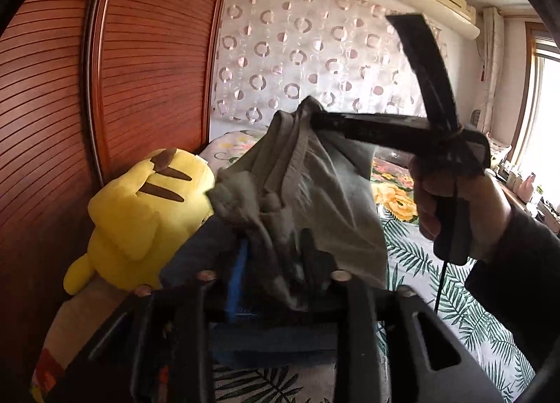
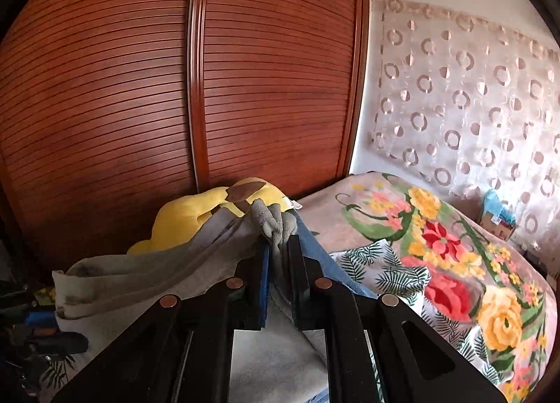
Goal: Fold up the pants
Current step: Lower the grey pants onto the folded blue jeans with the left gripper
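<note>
Bunched grey pants [image 2: 276, 228] sit pinched in the right tool [image 2: 278, 256], draping loosely between the left tool's [image 1: 273, 256] parted jaws.

Home bedroom. Bed with floral blanket [image 2: 455, 252] and leaf-print sheet [image 2: 388, 273] spreads right of right jaws. Louvred wooden wardrobe doors [image 2: 175, 88] stand beyond jaws, upper left. Yellow plush toy [image 1: 140, 214] lies left of left jaws. Circle-patterned curtain [image 1: 315, 53] hangs beyond. Wall air conditioner [image 1: 441, 0] sits high right; window [image 1: 546, 116] at far right.
</note>
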Tool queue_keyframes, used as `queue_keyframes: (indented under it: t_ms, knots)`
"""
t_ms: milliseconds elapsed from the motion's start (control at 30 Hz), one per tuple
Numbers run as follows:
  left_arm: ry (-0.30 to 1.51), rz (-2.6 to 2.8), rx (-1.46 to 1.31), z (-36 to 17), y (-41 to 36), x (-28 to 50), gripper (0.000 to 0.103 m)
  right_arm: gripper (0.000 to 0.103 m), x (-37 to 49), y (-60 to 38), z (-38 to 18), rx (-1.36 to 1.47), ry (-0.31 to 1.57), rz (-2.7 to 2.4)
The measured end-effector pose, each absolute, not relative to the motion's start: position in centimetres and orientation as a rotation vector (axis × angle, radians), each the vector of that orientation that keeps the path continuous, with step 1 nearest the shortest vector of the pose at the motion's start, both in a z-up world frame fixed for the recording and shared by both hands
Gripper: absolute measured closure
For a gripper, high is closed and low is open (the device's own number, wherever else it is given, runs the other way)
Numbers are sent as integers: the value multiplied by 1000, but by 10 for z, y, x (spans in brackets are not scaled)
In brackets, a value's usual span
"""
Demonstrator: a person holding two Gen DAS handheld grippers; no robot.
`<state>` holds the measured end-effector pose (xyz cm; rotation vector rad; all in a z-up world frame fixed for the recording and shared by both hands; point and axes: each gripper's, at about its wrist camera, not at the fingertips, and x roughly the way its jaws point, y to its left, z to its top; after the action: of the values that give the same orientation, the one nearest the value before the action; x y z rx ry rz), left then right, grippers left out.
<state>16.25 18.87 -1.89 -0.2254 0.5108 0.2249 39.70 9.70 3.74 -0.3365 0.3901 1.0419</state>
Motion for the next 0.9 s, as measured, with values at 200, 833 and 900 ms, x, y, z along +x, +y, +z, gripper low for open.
queue_keyframes:
  t_ms: [200,833,900]
  knots:
    - [602,229,-254,-41,193,175,54,91,397,99,39,-336,412,1054]
    - [631,206,-265,-60,192,184,32,50,436,67,18,-268,539,866]
    - [628,208,-243,-59,190,184,32,50,440,68,19,-230,558,867]
